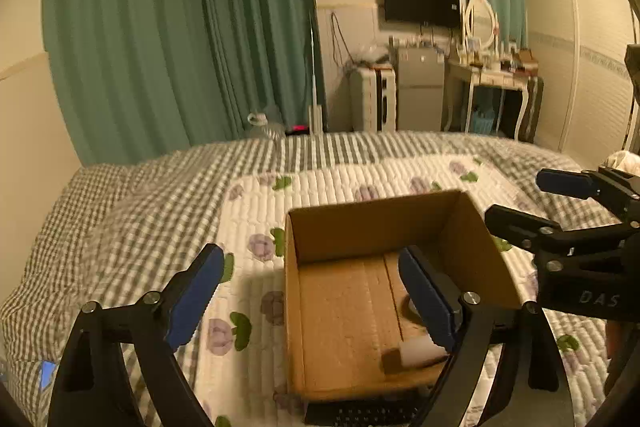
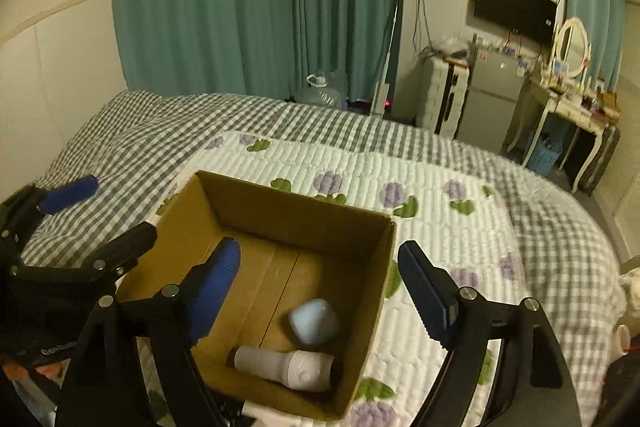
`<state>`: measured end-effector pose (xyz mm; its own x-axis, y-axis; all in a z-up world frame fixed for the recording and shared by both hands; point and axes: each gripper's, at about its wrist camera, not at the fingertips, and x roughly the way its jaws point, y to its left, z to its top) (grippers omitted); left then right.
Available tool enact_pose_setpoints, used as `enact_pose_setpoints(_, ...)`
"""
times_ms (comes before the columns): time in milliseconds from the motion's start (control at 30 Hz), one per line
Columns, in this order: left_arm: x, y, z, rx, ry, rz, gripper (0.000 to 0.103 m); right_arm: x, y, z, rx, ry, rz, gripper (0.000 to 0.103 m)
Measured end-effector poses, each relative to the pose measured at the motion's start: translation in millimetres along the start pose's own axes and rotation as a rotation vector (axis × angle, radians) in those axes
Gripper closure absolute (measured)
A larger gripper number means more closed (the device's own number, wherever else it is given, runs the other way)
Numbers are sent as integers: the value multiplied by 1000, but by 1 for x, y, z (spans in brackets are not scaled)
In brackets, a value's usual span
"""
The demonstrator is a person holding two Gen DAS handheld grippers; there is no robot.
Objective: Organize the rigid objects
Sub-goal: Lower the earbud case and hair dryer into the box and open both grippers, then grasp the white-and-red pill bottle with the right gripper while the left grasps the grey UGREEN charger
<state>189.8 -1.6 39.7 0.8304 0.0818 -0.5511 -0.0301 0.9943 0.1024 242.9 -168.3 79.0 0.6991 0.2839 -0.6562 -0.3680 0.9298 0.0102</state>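
Observation:
An open cardboard box (image 1: pixel 468 251) (image 2: pixel 304 215) sits on the bed. In the right wrist view a pale blue rounded object (image 2: pixel 314 321) and a white bottle-shaped object (image 2: pixel 286 367) lie inside it on their sides. In the left wrist view only the white object's end (image 1: pixel 418 351) shows, behind my finger. My left gripper (image 1: pixel 312 293) is open and empty over the box's left wall; it also shows in the right wrist view (image 2: pixel 108 213). My right gripper (image 2: pixel 320 287) is open and empty above the box; it also shows in the left wrist view (image 1: pixel 532 197).
The bed has a white flowered quilt (image 2: pixel 440 179) over a grey checked blanket (image 1: pixel 132 211). Green curtains (image 1: pixel 180 27), a small fridge (image 1: pixel 420 91), a dressing table with mirror (image 1: pixel 488 67) and a water jug (image 2: pixel 320 93) stand beyond the bed.

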Motion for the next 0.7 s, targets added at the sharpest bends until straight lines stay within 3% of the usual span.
enact_pose_setpoints(367, -118, 6, -10, -45, -95, -43, 1, -148, 24, -19, -53, -123, -80, 2)
enact_pose_setpoints(533, -140, 2, -26, -13, -96, -48, 0, -194, 31, -51, -97, -153, -94, 0)
enact_pose_setpoints(700, -132, -5, -52, -16, -71, -92, 0, -200, 34, -83, -118, -136, -146, 0)
